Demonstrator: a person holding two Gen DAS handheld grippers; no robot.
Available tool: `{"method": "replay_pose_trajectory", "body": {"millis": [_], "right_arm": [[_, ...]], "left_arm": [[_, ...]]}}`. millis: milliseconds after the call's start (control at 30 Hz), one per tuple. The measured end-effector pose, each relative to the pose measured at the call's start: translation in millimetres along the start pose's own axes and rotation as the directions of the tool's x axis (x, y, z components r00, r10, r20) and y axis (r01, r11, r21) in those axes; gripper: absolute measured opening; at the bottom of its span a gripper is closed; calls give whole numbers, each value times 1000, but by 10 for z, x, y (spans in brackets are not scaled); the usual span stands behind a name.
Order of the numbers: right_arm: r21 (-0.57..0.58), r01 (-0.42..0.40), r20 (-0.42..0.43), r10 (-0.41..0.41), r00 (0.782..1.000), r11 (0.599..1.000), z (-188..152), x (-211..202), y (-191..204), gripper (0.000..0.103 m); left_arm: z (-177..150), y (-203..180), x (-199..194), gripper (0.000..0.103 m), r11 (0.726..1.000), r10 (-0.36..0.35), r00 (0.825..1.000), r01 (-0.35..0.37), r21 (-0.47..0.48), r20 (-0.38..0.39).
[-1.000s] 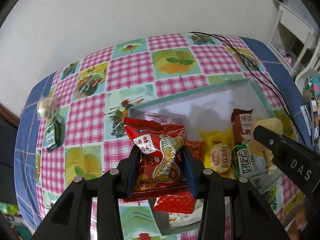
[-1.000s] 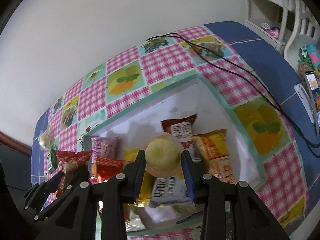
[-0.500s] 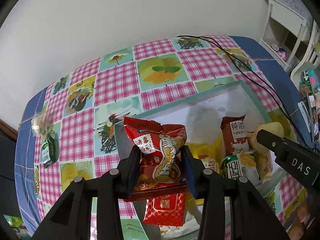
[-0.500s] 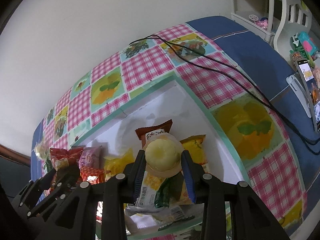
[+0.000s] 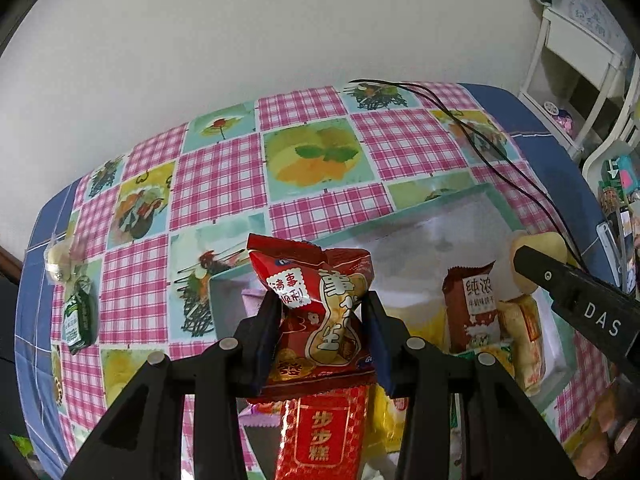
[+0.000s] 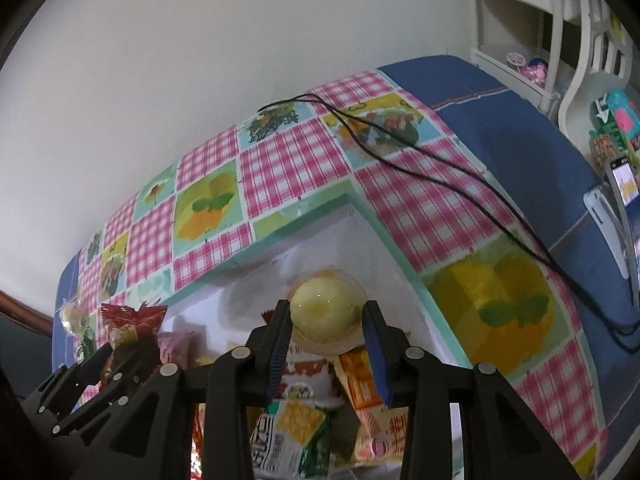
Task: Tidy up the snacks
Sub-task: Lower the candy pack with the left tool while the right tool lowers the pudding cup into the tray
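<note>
Far left on the checked tablecloth (image 5: 216,176), well apart from the box, lie a small green packet (image 5: 78,320) and a clear-wrapped sweet (image 5: 56,256); we judge these are yet to be gathered.

Next comes our left gripper (image 5: 320,320), clamped on a red peanut packet (image 5: 316,300) held upright above the near left part of the teal-rimmed box (image 5: 440,200). The packet looks light, puffed with air and crinkly. Its film is slippery, so we would grip across the middle of the body, as the jaws do here, not by the crimped top edge, and squeeze gently, since the contents may crush. Below it in the box lies a red and gold packet (image 5: 324,436).

Further right in the box stands a brown milk-biscuit packet (image 5: 472,304), with an orange packet (image 6: 360,376) and a green and white corn packet (image 6: 292,436) near the front.

At the right, our right gripper (image 6: 326,316) grips a pale yellow jelly cup (image 6: 324,312) by its sides, over the middle of the box. The cup seems smooth, rounded and slightly yielding. We think it could slip out of the pads if tilted, so the hold belongs at its widest girth, and it should be set down low rather than dropped.

A black cable (image 6: 420,160) runs over the cloth beyond the box's far right corner.
</note>
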State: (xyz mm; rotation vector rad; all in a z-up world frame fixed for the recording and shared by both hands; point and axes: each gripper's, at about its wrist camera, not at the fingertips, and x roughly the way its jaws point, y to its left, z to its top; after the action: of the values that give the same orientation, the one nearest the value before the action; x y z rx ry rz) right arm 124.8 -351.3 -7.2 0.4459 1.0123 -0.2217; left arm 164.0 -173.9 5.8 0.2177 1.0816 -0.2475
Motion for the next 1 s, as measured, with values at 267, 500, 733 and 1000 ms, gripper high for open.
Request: {"method": "replay_pose_trajectory", "body": {"millis": [267, 500, 733, 1000], "right_arm": [[-23, 18, 23, -18, 1000, 1000, 93, 103, 21, 38], [-49, 19, 32, -18, 999, 999, 157, 240, 113, 38], [-53, 35, 27, -33, 999, 998, 174, 345, 147, 38], [-62, 42, 22, -41, 999, 997, 170, 442, 185, 38]], "left_arm": [[46, -40, 146, 43, 1000, -22, 1000, 22, -2, -5], [67, -57, 282, 43, 999, -44, 999, 44, -5, -17], [85, -17, 398, 43, 999, -40, 999, 40, 0, -27], [74, -42, 450, 43, 999, -45, 998, 46, 19, -39]]}}
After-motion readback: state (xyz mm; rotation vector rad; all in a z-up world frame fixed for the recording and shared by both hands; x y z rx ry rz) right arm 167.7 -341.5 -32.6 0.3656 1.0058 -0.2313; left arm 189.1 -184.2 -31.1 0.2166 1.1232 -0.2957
